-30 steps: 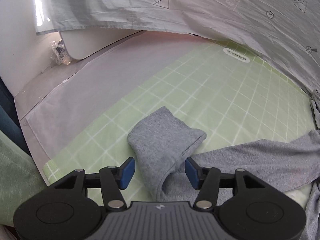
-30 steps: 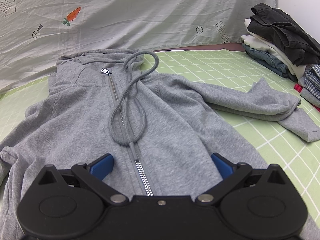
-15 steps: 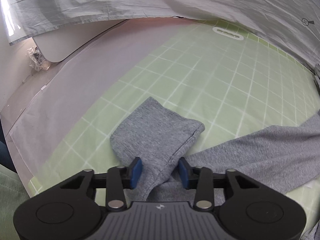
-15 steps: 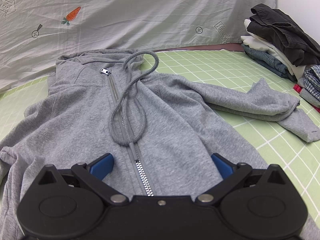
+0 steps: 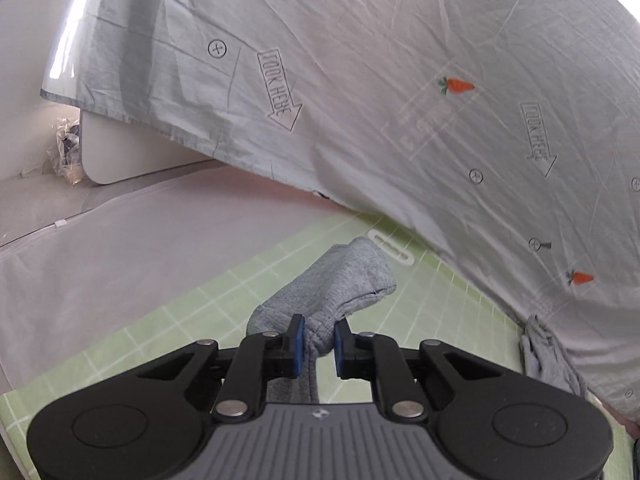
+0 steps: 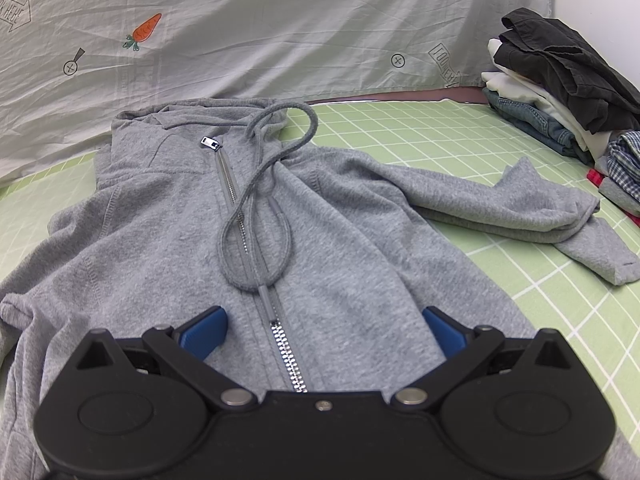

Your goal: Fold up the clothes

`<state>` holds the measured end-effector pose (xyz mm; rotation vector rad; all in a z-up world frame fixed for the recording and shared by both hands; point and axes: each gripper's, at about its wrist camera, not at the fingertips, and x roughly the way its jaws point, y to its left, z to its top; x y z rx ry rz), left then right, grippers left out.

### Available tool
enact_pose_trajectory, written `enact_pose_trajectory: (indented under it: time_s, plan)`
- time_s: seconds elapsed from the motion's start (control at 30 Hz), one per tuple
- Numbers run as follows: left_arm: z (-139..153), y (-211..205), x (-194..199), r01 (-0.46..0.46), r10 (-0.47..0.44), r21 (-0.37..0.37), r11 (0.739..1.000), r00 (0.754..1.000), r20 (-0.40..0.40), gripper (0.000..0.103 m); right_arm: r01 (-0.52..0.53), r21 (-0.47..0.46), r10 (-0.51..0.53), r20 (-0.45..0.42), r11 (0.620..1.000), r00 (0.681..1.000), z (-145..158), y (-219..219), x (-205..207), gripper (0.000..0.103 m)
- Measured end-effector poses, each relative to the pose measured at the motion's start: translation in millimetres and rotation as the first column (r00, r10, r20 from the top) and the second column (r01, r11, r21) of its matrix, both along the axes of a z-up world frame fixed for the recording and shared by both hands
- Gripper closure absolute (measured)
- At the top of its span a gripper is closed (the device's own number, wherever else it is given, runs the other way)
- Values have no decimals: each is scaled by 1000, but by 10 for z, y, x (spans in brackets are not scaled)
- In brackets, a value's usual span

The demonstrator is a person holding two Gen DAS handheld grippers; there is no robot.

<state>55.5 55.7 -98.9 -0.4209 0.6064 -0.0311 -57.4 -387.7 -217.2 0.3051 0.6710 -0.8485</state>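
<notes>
A grey zip hoodie (image 6: 168,248) lies face up on the green grid mat (image 6: 460,140), its drawstring (image 6: 256,216) looped over the zipper (image 6: 230,188). One sleeve (image 6: 500,208) is folded out to the right. My right gripper (image 6: 324,320) hovers open over the hoodie's lower front, its jaws wide on either side of the zipper with nothing gripped. In the left wrist view, the other sleeve's cuff (image 5: 340,280) sticks up off the mat (image 5: 440,320). My left gripper (image 5: 319,336) is closing on it, the blue pads pinching bunched fabric.
A pale printed sheet (image 5: 400,100) hangs behind the mat and curves over it. White cloth (image 5: 120,248) covers the surface left of the mat. A pile of folded clothes (image 6: 560,92) stands at the mat's far right. A bit of grey fabric (image 5: 548,352) shows at the sheet's foot.
My left gripper's jaws narrowed onto the sleeve cuff, then rose and tilted up, lifting the cuff off the mat. The right gripper and hoodie body have not moved.
</notes>
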Motion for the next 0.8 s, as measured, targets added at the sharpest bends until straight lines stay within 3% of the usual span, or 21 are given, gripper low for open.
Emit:
enact_pose_trajectory:
  time_s: [0.07, 0.17, 0.33, 0.57, 0.8]
  plan:
    - [-72, 55, -33, -75, 75, -13, 997, 997, -26, 87, 0, 0, 0, 0, 1000, 1000, 0, 0, 0, 0]
    - [-337, 264, -112, -219, 208, -51, 974, 963, -174, 87, 1, 0, -1, 0, 1000, 1000, 0, 1, 3, 0]
    - [-567, 456, -347, -285, 275, 6, 959, 918, -287, 84, 2, 0, -2, 1, 1000, 1000, 0, 5, 5, 0]
    - [-672, 653, -539, -359, 341, 19, 933, 870, -355, 83, 1, 0, -1, 0, 1000, 1000, -2, 2, 4, 0]
    - [-696, 689, -506, -361, 338, 7, 933, 866, -369, 78, -19, 16, 19, -16, 1000, 1000, 15, -6, 28, 0]
